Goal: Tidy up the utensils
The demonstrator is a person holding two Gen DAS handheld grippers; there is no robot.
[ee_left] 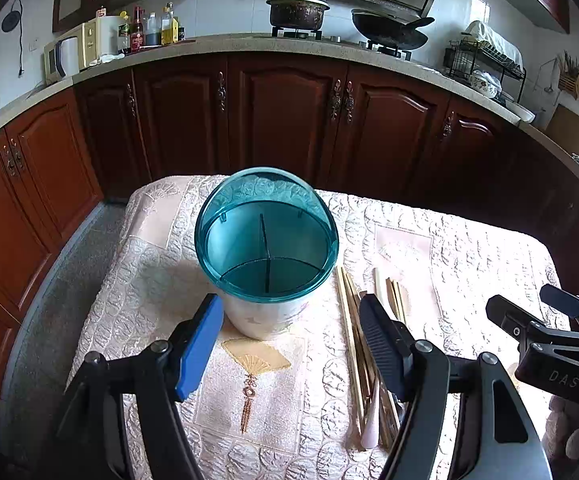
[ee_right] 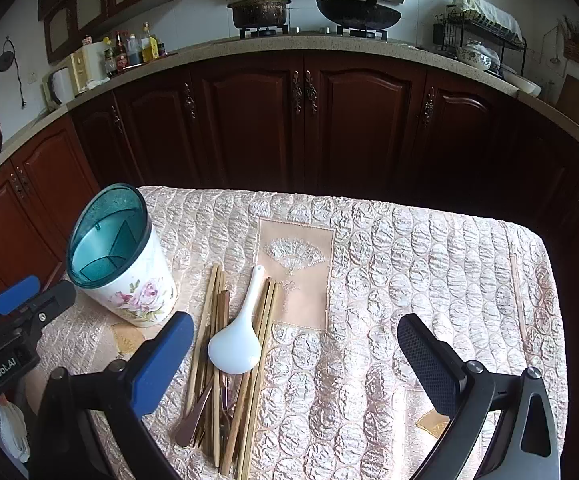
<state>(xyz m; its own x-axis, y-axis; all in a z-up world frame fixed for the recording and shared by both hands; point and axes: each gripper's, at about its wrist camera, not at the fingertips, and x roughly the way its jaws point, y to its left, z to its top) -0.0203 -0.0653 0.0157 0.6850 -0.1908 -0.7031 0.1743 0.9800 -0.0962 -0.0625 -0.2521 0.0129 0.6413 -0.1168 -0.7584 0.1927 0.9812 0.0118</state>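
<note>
Looking through the left wrist camera: left gripper [ee_left: 289, 344] is spread wide, nothing between the fingers. Utensil holder [ee_left: 267, 256], white body with teal rim and divided interior, stands upright on the quilted tabletop [ee_left: 469, 264] just beyond the fingertips, slightly left of the gap's centre. Chopsticks [ee_left: 349, 312] lie just right of the holder, running near to far, partly hidden behind the black finger. Pale spoon [ee_left: 371, 428] handle lies among them at the near end. Right gripper [ee_left: 545, 312] shows at the right edge, off to the side of the pile.

Right wrist camera: right gripper [ee_right: 293, 348] also wide, holding nothing. Chopsticks [ee_right: 225, 344] lie in a loose bundle between its fingers, nearer the blue one. White spoon [ee_right: 235, 344] rests on top, bowl toward the camera. A brown-handled utensil [ee_right: 193, 420] lies at the pile's near end. Holder [ee_right: 125, 264] stands left of the pile, floral print facing the camera. Left gripper [ee_right: 29, 300] sits at the left edge beside the holder.
</note>
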